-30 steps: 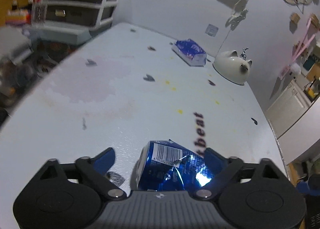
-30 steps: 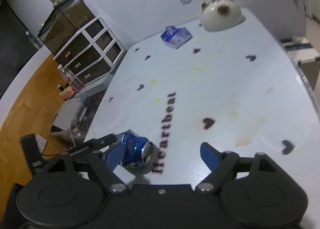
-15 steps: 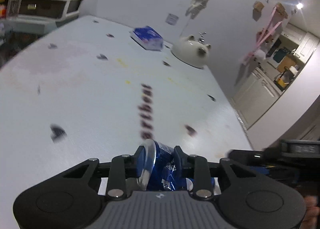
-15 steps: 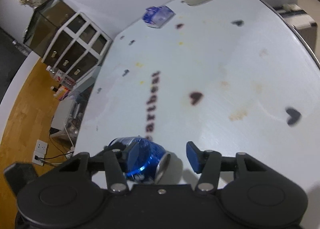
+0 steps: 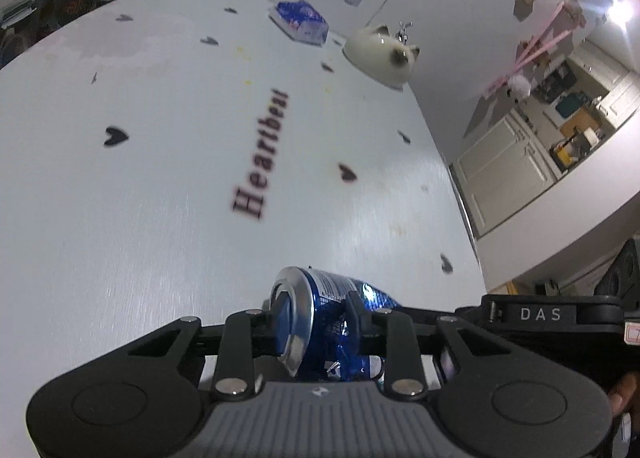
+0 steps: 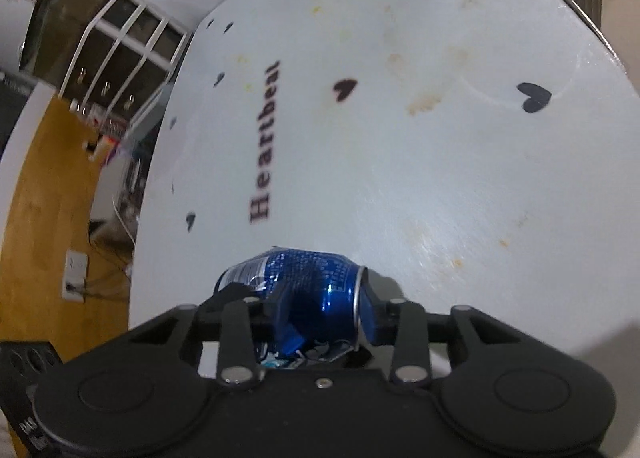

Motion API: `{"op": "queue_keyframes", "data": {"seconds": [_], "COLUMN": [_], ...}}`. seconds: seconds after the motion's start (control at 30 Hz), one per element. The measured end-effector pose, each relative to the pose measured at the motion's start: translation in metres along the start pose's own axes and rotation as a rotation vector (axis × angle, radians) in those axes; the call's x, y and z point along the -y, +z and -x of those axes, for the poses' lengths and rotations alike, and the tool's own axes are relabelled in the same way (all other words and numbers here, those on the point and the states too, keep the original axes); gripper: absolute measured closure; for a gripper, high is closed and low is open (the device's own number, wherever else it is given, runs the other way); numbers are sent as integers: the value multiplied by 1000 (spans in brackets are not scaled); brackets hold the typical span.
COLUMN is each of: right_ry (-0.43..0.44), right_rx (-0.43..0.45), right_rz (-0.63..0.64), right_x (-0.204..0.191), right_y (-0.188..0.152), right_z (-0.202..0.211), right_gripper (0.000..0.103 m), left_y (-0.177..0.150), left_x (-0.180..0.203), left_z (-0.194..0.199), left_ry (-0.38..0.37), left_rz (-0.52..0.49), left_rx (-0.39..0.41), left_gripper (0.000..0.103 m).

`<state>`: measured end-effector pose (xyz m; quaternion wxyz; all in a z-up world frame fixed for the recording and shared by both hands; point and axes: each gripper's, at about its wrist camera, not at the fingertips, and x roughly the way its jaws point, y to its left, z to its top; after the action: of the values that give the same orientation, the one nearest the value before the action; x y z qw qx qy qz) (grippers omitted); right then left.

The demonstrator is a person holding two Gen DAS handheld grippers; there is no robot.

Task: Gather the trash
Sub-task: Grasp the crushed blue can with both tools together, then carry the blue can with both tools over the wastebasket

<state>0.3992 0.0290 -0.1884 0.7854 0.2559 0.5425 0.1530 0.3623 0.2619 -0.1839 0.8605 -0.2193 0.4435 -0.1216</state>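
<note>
Here, in the left wrist view, the left tool [image 5: 316, 324] clamps a crushed blue can [image 5: 320, 318] above the surface's [image 5: 140, 197] near edge. In the right wrist view, the right tool [image 6: 324, 318] pinches it too; light, crumpled, likely slippery, best gripped across its dented middle.

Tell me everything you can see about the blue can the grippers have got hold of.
The blue can is a crushed metal drink can, shiny blue with small white print and a barcode panel, its body dented and crumpled. One silver end rim faces the left camera. It lies roughly sideways, close over the near part of the white table. The left gripper and the right gripper both pinch it, blue pads pressed against it. Whether it touches the table cannot be told.
</note>
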Motion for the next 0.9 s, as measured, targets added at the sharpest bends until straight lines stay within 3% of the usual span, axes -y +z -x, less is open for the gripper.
{"op": "queue_keyframes", "data": {"seconds": [0.27, 0.67, 0.9], "right_ry": [-53, -59, -72], "right_rx": [5, 98, 128], "right_rz": [151, 313, 331], "right_x": [-9, -25, -22], "right_y": [-21, -54, -75], "right_z": [20, 79, 108], "right_gripper": [68, 68, 68], "left_y": [-25, -45, -66], "left_x": [13, 53, 78], "left_z": [16, 62, 82], "left_ry": [32, 52, 59], "left_rz": [4, -56, -88], "left_rx": [-40, 9, 26], "left_gripper": [71, 70, 70]}}
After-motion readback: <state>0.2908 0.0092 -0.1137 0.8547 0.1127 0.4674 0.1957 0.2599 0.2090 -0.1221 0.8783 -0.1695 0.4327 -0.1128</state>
